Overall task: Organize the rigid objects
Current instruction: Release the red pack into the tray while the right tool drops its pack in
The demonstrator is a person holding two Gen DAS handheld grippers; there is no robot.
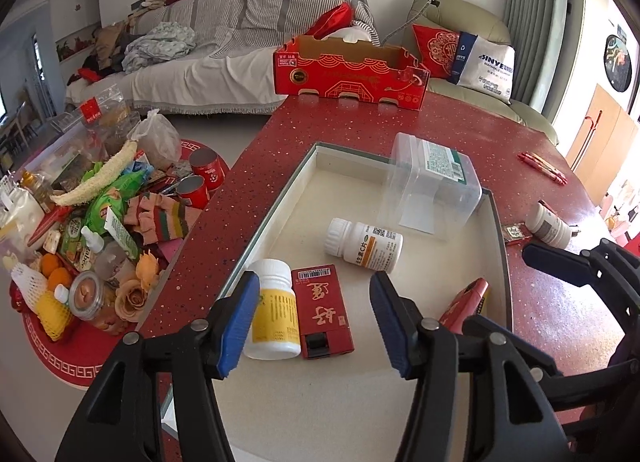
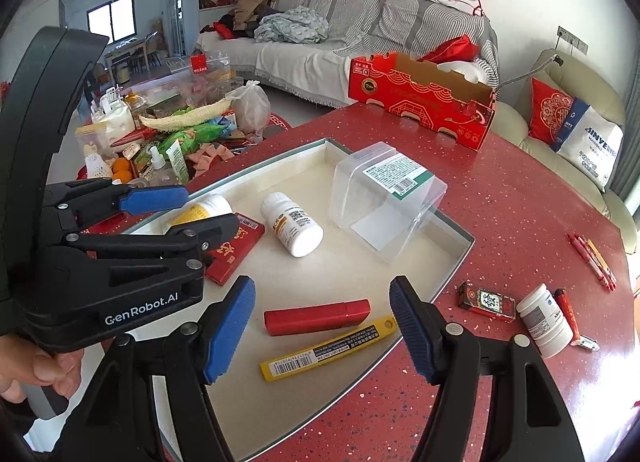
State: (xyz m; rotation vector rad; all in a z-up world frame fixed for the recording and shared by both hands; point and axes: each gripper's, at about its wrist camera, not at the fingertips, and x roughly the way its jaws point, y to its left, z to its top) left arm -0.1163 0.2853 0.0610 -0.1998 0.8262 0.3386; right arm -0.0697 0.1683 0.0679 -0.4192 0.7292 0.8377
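Shallow cream tray with a glossy rim on a speckled red table. Inside: yellow-label pill bottle upright, white bottle on its side, red box with gold characters, clear plastic tub tipped over, red case, yellow blade pack with barcode. Left gripper spread, nothing pinched; body reads "GenRobot.AI". Right gripper spread, empty. Bottle print too small to read.
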